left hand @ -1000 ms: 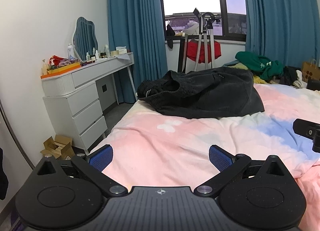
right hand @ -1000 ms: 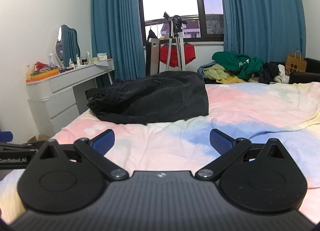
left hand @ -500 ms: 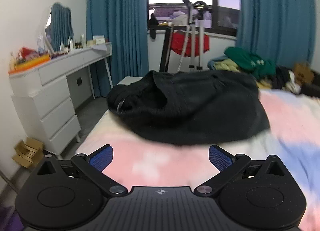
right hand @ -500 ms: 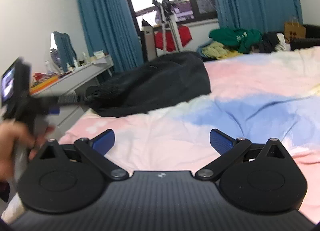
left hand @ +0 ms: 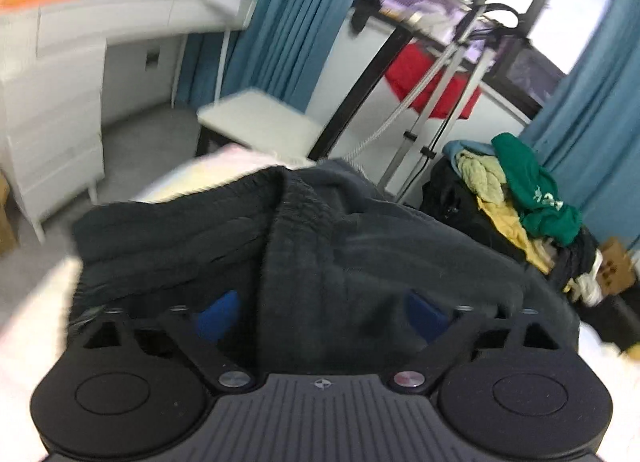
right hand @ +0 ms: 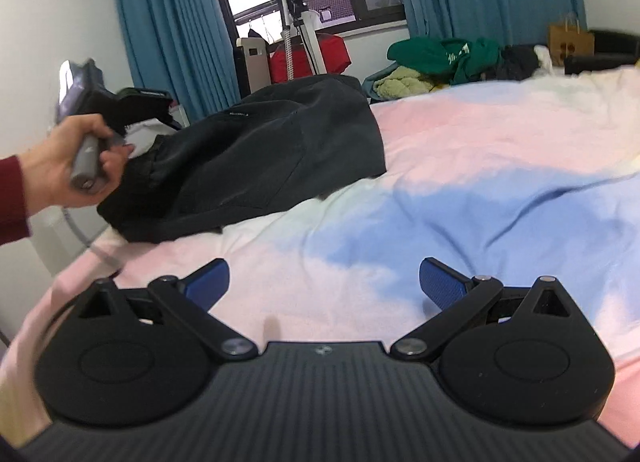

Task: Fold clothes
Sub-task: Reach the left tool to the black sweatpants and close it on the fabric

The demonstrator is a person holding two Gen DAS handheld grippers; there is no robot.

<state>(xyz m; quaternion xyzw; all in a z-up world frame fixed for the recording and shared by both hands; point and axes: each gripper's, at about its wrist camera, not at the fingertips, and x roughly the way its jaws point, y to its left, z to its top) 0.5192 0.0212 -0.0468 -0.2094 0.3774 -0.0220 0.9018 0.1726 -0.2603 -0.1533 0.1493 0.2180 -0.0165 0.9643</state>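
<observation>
Dark cloth is filling the left wrist view: the black garment [left hand: 360, 246], a soft, thick piece with a ribbed, gathered band running up its middle, is lying heaped at the bed's left edge. The left hand-held gripper [left hand: 320, 314] is sitting right over it, its jaws having just been closing, with a fold of fabric between the blue pads [left hand: 218, 318], though they are not visibly pinching yet. Being limp and fairly heavy, the garment is likely to sag and drag, so the ribbed band looks the firmest place to take.

From the right wrist view, the right hand-held gripper [right hand: 324, 286] is hovering with jaws apart and empty above the pastel bedspread [right hand: 460, 182], well apart from the garment. A person's hand [right hand: 68, 166] is gripping the other tool's handle at the garment's left end. No containers are showing beyond a paper bag [right hand: 570, 40] behind the bed, contents hidden.
</observation>
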